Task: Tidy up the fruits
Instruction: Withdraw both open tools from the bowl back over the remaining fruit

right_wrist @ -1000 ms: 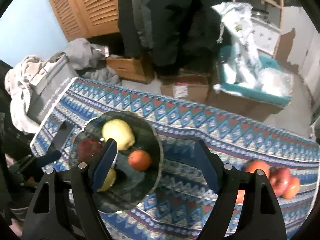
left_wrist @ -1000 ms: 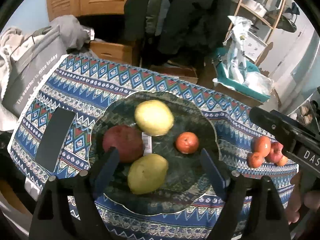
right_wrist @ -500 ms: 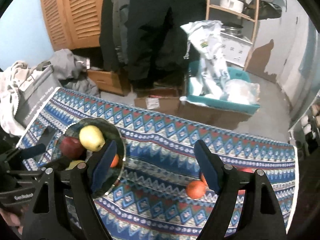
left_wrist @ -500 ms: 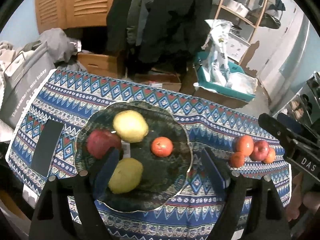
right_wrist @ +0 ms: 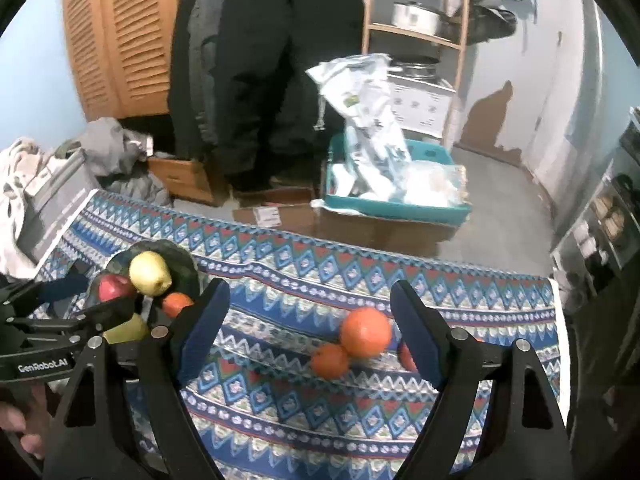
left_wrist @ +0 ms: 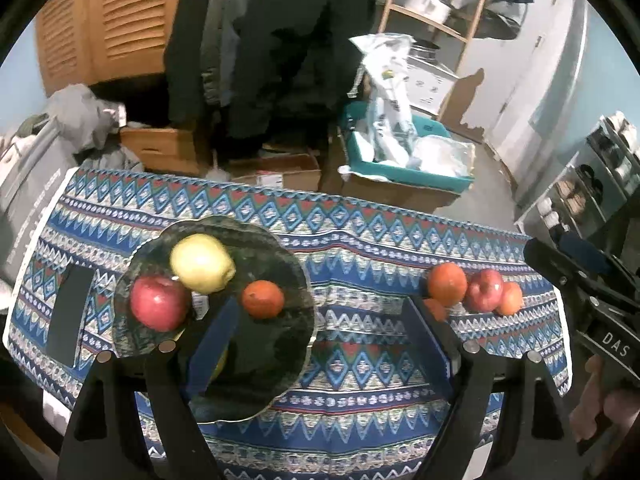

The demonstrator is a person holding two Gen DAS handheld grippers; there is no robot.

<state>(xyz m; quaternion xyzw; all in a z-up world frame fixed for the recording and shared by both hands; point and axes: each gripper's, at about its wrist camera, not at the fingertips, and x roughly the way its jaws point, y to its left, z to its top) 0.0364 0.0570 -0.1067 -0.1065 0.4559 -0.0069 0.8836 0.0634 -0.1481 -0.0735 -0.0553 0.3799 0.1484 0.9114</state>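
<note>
Likely firm, round and smooth-skinned, the large loose orange (right_wrist: 365,332): light enough for one pinch, yet apt to roll or slip, so best taken across its widest middle with moderate pressure to spare the peel. Resting on the patterned blue cloth of the desk (right_wrist: 280,384), touching a smaller orange (right_wrist: 330,360), with a red apple (left_wrist: 485,290) and another small orange (left_wrist: 510,299) just beside, as seen from the left wrist.

Right hand-held gripper (right_wrist: 308,328) spread wide, empty, above that cluster. Left hand-held gripper (left_wrist: 320,332) also spread, empty, over the plate's near edge.

Inside the dark green scalloped plate (left_wrist: 296,276): a yellow-green apple (left_wrist: 202,263), a red apple (left_wrist: 159,303), a small orange (left_wrist: 263,299), plus a yellow fruit largely hidden behind a finger.
</note>
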